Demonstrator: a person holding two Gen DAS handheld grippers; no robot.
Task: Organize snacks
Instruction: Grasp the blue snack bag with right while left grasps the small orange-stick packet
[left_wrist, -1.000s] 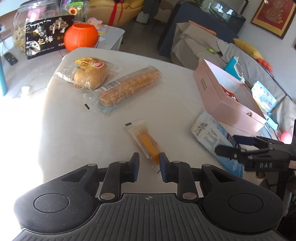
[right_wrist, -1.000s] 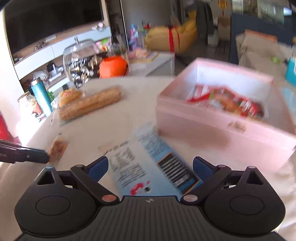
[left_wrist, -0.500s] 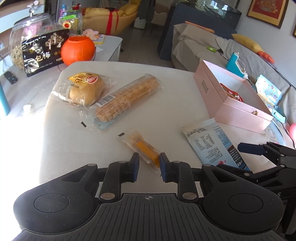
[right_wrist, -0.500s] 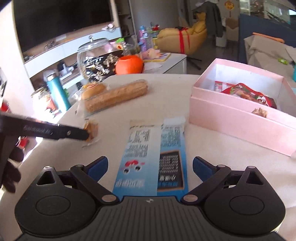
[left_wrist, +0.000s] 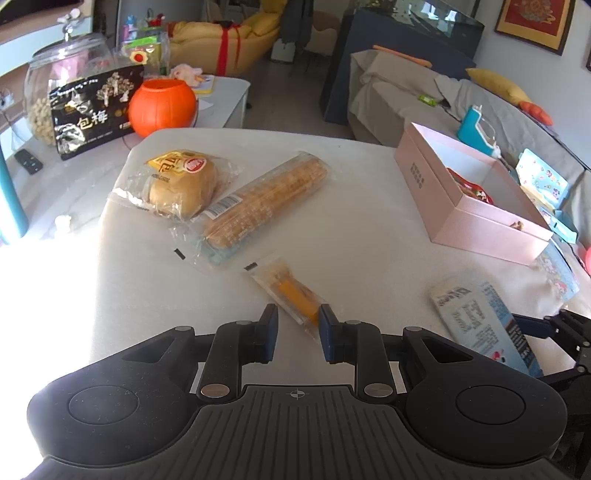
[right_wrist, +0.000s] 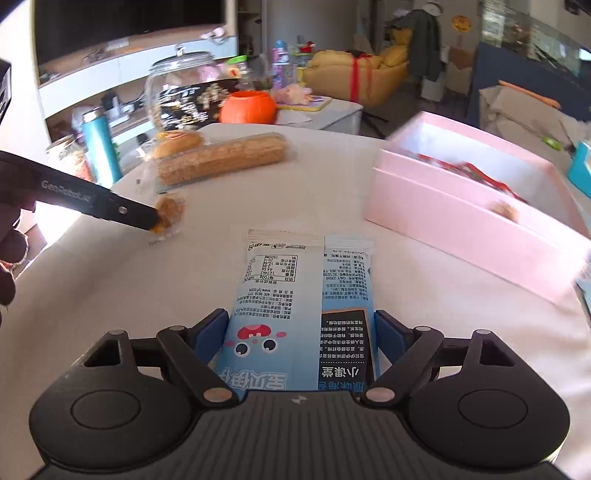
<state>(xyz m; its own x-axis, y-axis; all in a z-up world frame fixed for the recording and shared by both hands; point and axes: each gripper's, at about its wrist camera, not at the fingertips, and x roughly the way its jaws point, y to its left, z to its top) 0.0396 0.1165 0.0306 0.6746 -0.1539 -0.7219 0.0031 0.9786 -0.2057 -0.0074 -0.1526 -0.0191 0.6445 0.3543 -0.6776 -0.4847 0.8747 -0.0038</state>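
Bright sunlight washes out the near left corner of the white desk (left_wrist: 369, 206). Behind it, a yellow armchair (left_wrist: 236, 33) tied with a red ribbon, a grey-covered sofa (left_wrist: 406, 92) along the right wall, and a framed red picture (left_wrist: 532, 20). A dark TV screen (right_wrist: 122, 26) hangs above white shelving.

Matt pale cloth covers the table (left_wrist: 369, 229), the bun (left_wrist: 181, 184) and wafer bar (left_wrist: 266, 199) sit in clear glossy film, the blue packet (right_wrist: 303, 306) is smooth printed plastic, the pink box (left_wrist: 436, 192) matt card, the jar (left_wrist: 66, 77) clear glass.
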